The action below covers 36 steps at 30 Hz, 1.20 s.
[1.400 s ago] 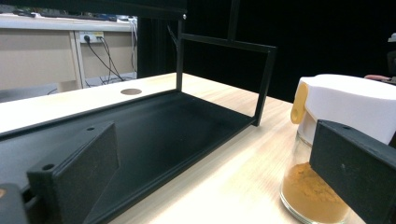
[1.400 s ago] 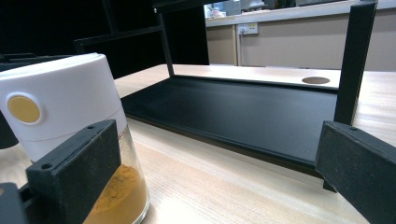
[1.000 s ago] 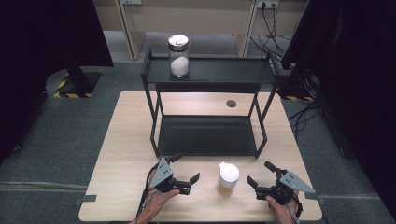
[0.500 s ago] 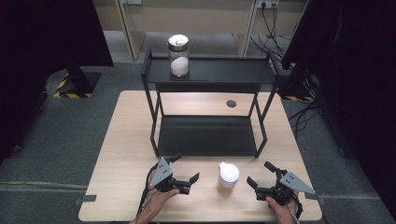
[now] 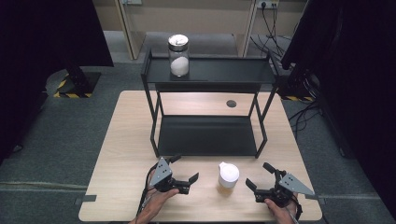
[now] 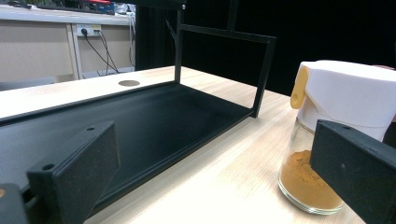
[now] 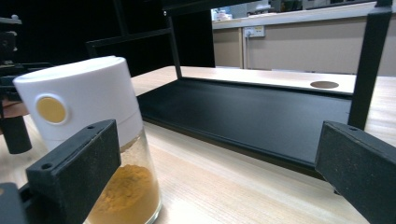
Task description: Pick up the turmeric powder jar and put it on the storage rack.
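From above, we are looking down on a light wooden table (image 5: 126, 140) carrying a black two-tier metal rack (image 5: 208, 135). We are holding the left gripper (image 5: 183, 173) near the front edge, its jaws spread apart and grasping nothing, and the right gripper (image 5: 259, 178) near the front right corner, likewise spread and empty. Between the two, apart from both, a spice jar (image 5: 228, 176) with a white cap is standing upright on the table, just in front of the rack's lower shelf. A glass jar of white powder (image 5: 178, 55) with a metal lid is standing on the left part of the rack's top shelf, and a round dark grommet (image 5: 231, 103) is sitting in the tabletop behind the rack.

Along the left gripper, we are seeing its two black jaws rising wide apart at the bottom corners. The spice jar (image 6: 327, 140) is standing at the right, partly behind the right-hand jaw; whether they are touching we cannot tell. Orange powder is filling the bottom of the glass, and a yellow tab is showing on the white cap. The rack's lower shelf (image 6: 140, 121) is stretching away at the left.

Along the right gripper, we are seeing its jaws equally wide apart. The spice jar (image 7: 93, 140) is standing at the left, behind the left-hand jaw, a yellow disc facing us on its cap. The lower shelf (image 7: 252, 116) is lying beyond.
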Motion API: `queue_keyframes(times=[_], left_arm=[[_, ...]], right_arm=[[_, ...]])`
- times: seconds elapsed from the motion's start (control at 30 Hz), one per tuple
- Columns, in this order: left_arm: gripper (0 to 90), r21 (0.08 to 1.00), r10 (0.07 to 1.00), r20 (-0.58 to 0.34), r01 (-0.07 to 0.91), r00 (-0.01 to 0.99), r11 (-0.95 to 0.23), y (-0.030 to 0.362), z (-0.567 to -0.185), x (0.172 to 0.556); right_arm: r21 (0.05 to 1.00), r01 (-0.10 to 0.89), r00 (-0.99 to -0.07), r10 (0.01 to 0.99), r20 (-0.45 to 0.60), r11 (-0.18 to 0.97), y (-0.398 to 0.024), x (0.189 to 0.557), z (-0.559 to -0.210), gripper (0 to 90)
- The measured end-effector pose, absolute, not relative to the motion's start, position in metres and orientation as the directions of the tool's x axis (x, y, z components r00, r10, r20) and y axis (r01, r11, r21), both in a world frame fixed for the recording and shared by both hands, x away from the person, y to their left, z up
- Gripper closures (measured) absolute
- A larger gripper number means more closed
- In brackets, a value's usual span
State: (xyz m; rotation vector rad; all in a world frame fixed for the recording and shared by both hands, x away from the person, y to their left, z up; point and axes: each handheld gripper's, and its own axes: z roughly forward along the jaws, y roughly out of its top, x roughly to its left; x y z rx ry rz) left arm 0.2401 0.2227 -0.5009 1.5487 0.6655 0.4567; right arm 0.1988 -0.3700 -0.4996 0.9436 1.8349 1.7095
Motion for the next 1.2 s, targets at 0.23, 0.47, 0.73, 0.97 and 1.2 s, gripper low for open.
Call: queue_keyframes(times=[0.23, 0.47, 0.73, 0.97, 1.2], left_arm=[[0.9, 0.989, 0.655, -0.110, 0.147, 0.747, -0.002, 0.223, -0.502, 0.241], [0.9, 0.989, 0.658, -0.111, 0.148, 0.745, 0.000, 0.224, -0.502, 0.241], [0.9, 0.989, 0.661, -0.114, 0.151, 0.742, 0.002, 0.224, -0.503, 0.241], [0.9, 0.988, 0.663, -0.113, 0.153, 0.740, -0.002, 0.223, -0.503, 0.240], [0.9, 0.988, 0.665, -0.112, 0.152, 0.739, -0.003, 0.224, -0.503, 0.241]], right_arm=[[0.986, 0.164, -0.683, 0.722, 0.111, 0.004, -0.367, 0.196, -0.498, 0.6], [0.988, 0.145, -0.718, 0.692, 0.075, 0.044, -0.359, 0.195, -0.496, 0.7], [0.988, 0.142, -0.742, 0.668, 0.064, 0.063, -0.352, 0.194, -0.494, 0.7], [0.987, 0.138, -0.763, 0.644, 0.055, 0.080, -0.343, 0.196, -0.492, 0.7], [0.986, 0.140, -0.773, 0.632, 0.051, 0.092, -0.335, 0.200, -0.492, 0.9]])
